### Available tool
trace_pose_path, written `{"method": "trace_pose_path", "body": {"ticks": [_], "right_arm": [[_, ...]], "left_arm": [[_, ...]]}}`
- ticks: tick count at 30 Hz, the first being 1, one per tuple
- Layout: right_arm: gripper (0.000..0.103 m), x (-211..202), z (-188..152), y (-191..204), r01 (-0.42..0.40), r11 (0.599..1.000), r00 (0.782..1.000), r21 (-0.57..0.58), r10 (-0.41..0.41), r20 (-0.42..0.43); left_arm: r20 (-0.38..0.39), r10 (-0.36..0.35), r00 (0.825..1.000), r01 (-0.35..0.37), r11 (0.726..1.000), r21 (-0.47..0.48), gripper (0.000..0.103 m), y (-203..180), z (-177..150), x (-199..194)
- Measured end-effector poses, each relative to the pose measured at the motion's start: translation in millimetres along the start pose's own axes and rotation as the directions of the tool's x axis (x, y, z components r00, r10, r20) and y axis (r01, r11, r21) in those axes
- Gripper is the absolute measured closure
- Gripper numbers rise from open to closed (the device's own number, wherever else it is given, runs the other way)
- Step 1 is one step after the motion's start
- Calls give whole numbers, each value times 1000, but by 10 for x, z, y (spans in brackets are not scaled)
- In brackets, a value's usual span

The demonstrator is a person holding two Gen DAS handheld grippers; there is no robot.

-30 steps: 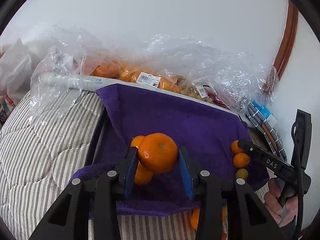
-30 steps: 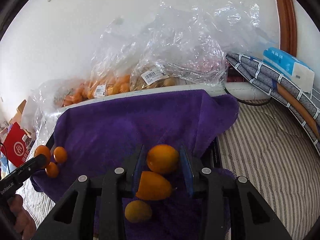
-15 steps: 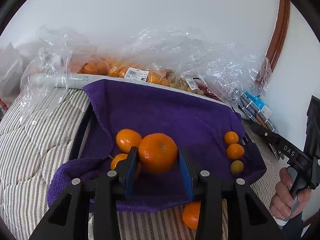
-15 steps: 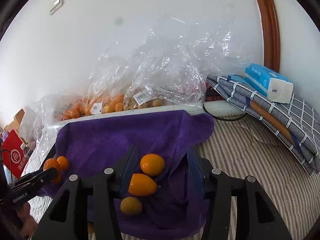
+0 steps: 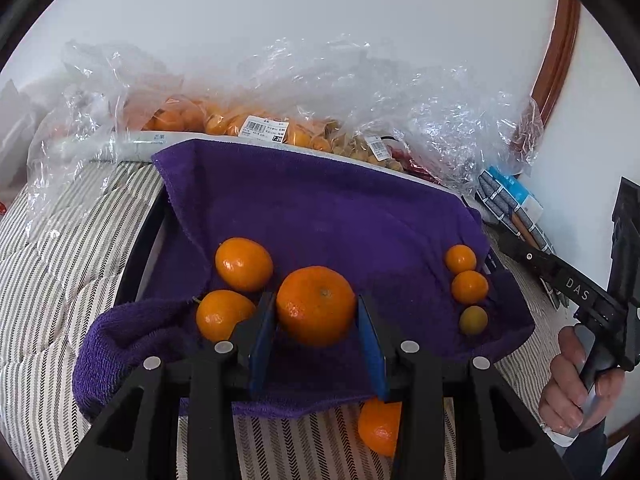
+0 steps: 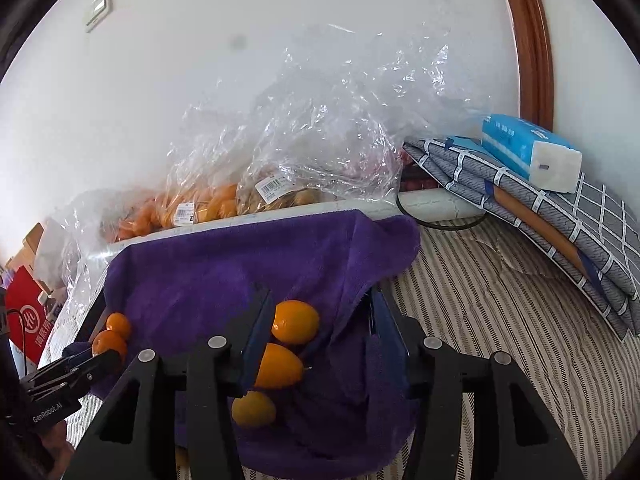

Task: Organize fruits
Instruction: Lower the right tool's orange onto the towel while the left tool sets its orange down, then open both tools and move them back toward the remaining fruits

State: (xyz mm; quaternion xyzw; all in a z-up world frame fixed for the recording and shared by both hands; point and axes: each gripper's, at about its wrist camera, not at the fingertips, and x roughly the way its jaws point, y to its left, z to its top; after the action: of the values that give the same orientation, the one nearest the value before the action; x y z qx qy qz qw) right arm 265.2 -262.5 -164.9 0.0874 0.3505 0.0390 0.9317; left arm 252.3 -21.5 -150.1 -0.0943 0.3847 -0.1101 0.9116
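My left gripper (image 5: 316, 300) is shut on a large mandarin (image 5: 316, 306), held just above a purple towel (image 5: 320, 208). Two more mandarins (image 5: 244, 264) lie on the towel to its left. Three small kumquats (image 5: 470, 287) sit in a row at the towel's right edge. In the right wrist view my right gripper (image 6: 320, 320) stands open above the same kumquats (image 6: 295, 321), its pads clear of them. A hand (image 5: 576, 384) holds that gripper at the far right of the left wrist view.
The towel covers a dark tray (image 5: 140, 256) on a striped bedspread (image 6: 500, 320). Clear plastic bags of fruit (image 5: 256, 124) line the wall behind. One loose mandarin (image 5: 380, 426) lies on the bedspread below the towel. Folded cloth and a blue tissue pack (image 6: 528, 152) sit at the right.
The right gripper's jaws have widened off the top kumquat, and it has drawn back and up from the row. The left gripper keeps its mandarin and shows more of the towel.
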Motion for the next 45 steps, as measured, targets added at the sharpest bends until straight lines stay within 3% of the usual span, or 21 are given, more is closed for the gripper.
{"method": "trace_pose_path", "body": {"ticks": [10, 13, 24, 38, 45], "right_arm": [[51, 15, -30, 82, 18, 999, 1000, -46, -18, 1], [51, 5, -36, 90, 20, 999, 1000, -50, -19, 5], [51, -83, -45, 108, 33, 999, 999, -10, -33, 11], [47, -676, -451, 305, 74, 996, 997, -39, -74, -5], [47, -786, -734, 462, 2, 999, 998, -47, -5, -68]], "left_arm": [[17, 10, 1000, -10, 1000, 3, 64, -6, -2, -2], [41, 6, 999, -6, 1000, -4, 59, 14, 10, -37], [92, 23, 995, -21, 1000, -15, 53, 39, 22, -157], [163, 60, 985, -54, 998, -37, 51, 155, -182, -555], [147, 144, 979, -133, 988, -83, 50, 488, -461, -825]]}}
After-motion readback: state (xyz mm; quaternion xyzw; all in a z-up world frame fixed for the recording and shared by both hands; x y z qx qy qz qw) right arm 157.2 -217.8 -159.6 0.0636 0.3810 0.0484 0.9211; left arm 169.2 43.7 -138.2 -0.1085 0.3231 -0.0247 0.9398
